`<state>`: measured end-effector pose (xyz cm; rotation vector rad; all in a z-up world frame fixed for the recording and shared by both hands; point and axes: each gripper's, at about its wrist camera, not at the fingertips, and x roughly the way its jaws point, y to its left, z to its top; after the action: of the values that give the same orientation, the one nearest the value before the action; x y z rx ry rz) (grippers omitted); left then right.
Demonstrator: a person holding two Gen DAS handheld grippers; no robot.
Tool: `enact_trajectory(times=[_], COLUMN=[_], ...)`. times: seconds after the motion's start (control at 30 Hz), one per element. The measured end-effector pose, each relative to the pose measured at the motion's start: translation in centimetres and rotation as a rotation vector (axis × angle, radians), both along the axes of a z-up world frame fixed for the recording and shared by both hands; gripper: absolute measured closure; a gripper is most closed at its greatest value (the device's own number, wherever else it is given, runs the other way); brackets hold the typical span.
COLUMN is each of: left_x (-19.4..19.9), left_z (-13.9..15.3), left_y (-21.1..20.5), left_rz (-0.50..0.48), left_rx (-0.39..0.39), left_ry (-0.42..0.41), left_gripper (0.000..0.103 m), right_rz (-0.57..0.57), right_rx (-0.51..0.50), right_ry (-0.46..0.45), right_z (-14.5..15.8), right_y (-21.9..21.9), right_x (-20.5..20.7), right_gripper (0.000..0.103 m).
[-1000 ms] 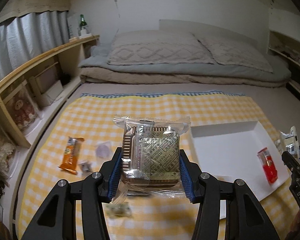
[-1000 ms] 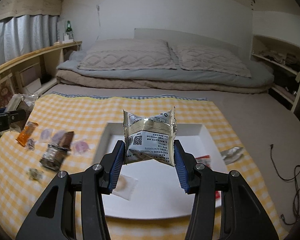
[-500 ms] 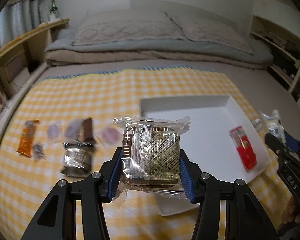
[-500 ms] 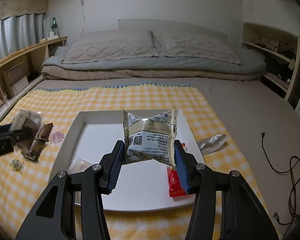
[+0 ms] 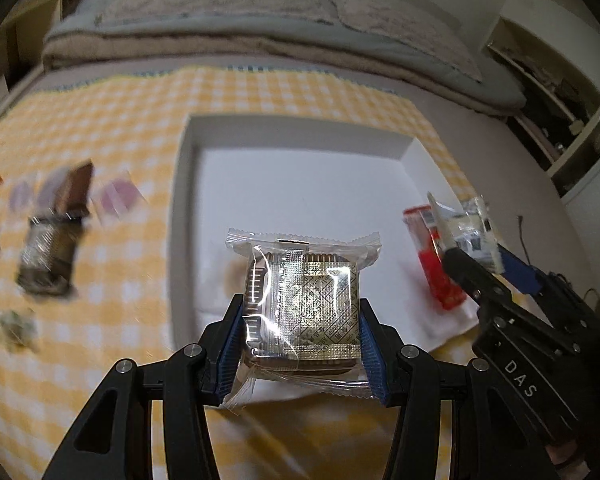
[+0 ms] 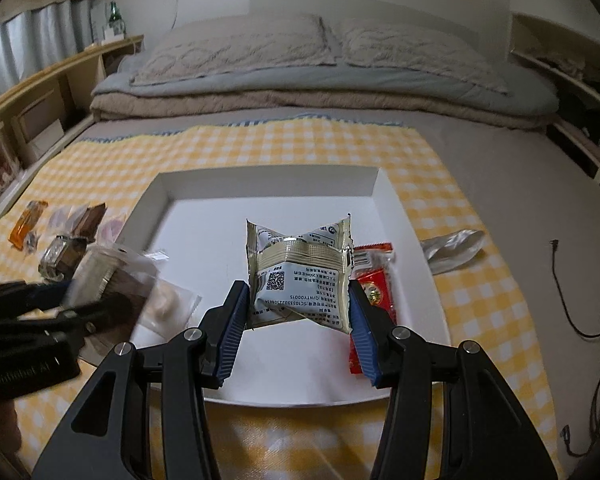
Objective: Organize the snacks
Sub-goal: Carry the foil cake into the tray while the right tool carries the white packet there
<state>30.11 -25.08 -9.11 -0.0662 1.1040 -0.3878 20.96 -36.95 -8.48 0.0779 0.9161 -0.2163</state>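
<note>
Both grippers are coming down over the white tray [image 6: 400, 216], which was farther ahead a second ago. Left gripper [image 5: 300, 344]: fingers clamping a clear-wrapped square biscuit pack [image 5: 302, 304], hanging above the tray's near-left part. Right gripper [image 6: 298, 320]: fingers pinching a silver snack pouch [image 6: 300, 276], hovering over tray centre. Red packet [image 6: 374, 292]: lying in the tray, partly behind the right finger. Loose snacks [image 6: 64, 248]: sitting on the yellow checked cloth [image 6: 260, 148], left of the tray. Crumpled wrapper [image 6: 452, 248]: lying right of it.
</note>
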Motion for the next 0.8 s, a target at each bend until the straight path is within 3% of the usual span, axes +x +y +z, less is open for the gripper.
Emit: enact_trajectory(times=[0.1, 0.33, 0.6, 0.8], left_x=[1.1, 2.7, 3.2, 2.0], left_z=[-1.2, -1.8, -2.1, -1.7], left_y=[-0.1, -0.3, -0.8, -1.1], left_rz=[0.005, 0.027, -0.013, -0.053], left_rx=[-0.018, -0.053, -0.081, -0.037], left_ry=[0.044, 0.054, 0.041, -0.016], left_gripper=[0.052, 0.052, 0.051, 0.037], right_rz=[0.008, 0.018, 0.022, -0.008], right_rx=[0.013, 0.046, 0.065, 0.088], right_ry=[0.017, 0.05, 0.068, 0.098], right_z=[-0.4, -1.2, -1.7, -2.3], right_y=[-0.2, -0.8, -0.8, -1.4], right_x=[0.2, 0.4, 0.5, 0.5], right_gripper=[0.053, 0.053, 0.051, 0.042])
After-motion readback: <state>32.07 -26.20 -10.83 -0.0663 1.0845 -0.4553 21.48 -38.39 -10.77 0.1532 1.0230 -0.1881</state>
